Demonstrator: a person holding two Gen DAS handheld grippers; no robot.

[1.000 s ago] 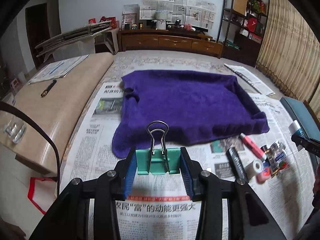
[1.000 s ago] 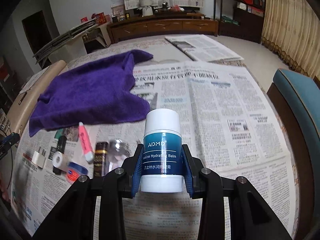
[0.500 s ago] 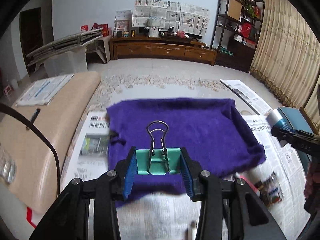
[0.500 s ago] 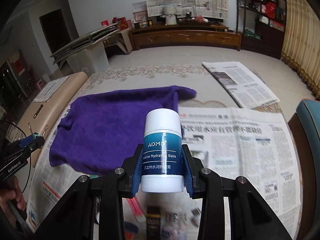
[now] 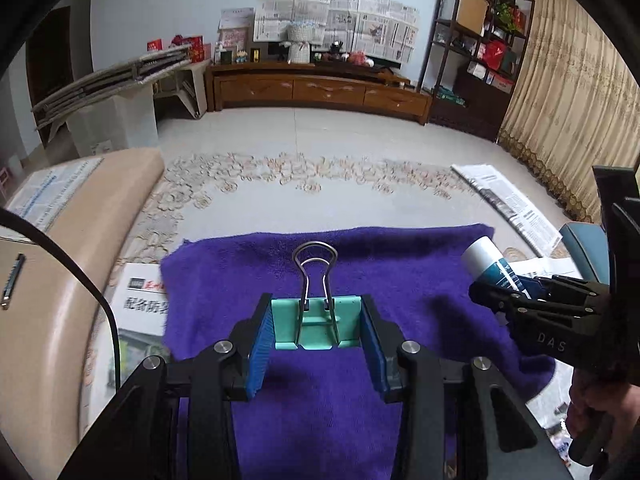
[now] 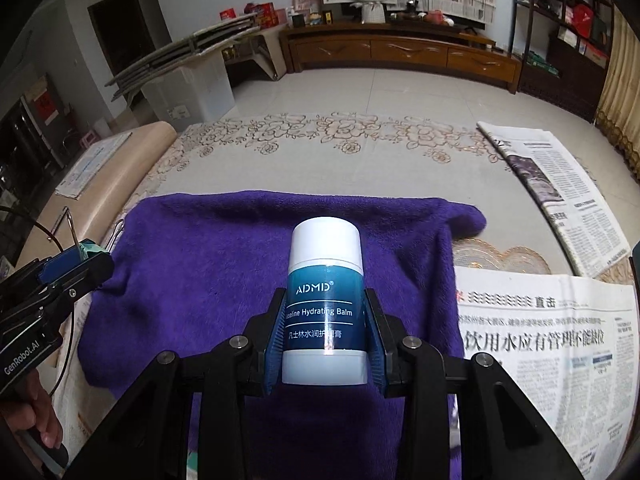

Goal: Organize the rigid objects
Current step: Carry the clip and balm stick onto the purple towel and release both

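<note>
My left gripper is shut on a teal binder clip whose wire handles stand up; it hangs over the purple towel. My right gripper is shut on a white and blue hydrating balm tube, held upright over the same purple towel. In the left wrist view the right gripper reaches in from the right with the balm tube. In the right wrist view the left gripper shows at the left edge with the binder clip.
Newspaper sheets cover the surface around the towel, over a floral tablecloth. A beige bench with a pen lies at the left. A teal chair stands at the right. A wooden TV cabinet and shelves are far back.
Both grippers have moved forward from the newspaper over the purple towel, each keeping its grip. The pile of small items near the front has dropped out of view.
</note>
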